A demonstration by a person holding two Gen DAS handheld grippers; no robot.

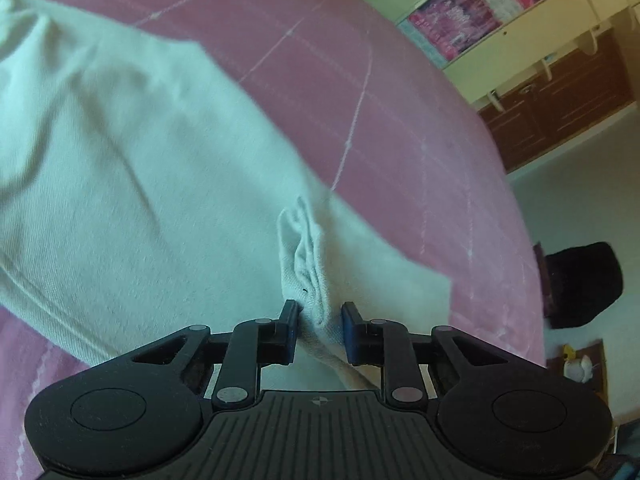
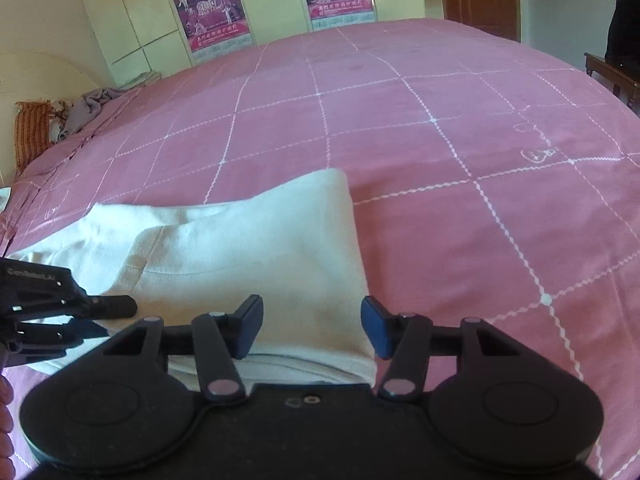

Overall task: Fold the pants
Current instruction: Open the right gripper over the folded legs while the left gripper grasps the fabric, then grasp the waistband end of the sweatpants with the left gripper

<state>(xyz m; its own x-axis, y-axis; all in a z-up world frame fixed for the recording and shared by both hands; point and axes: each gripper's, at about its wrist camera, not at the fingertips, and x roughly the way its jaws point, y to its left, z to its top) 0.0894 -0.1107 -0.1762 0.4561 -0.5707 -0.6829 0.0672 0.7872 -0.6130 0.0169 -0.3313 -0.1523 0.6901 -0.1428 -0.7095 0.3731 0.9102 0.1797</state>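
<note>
White pants (image 1: 132, 152) lie folded on a pink bed cover (image 1: 360, 80). My left gripper (image 1: 320, 320) is shut on a bunched fold of the pants' edge, pinched between its two blue pads. In the right wrist view the pants (image 2: 240, 248) lie as a flat folded stack, and my right gripper (image 2: 312, 328) is open with its jaws on either side of the stack's near right corner. The left gripper (image 2: 116, 306) shows at the left edge of that view, at the pants' near left edge.
The pink checked bed cover (image 2: 440, 140) stretches far and right. A pillow and crumpled cloth (image 2: 80, 108) lie at the far left. Wardrobes with posters (image 2: 208, 12) stand behind the bed. A dark chair (image 1: 580, 284) stands on the floor beside the bed.
</note>
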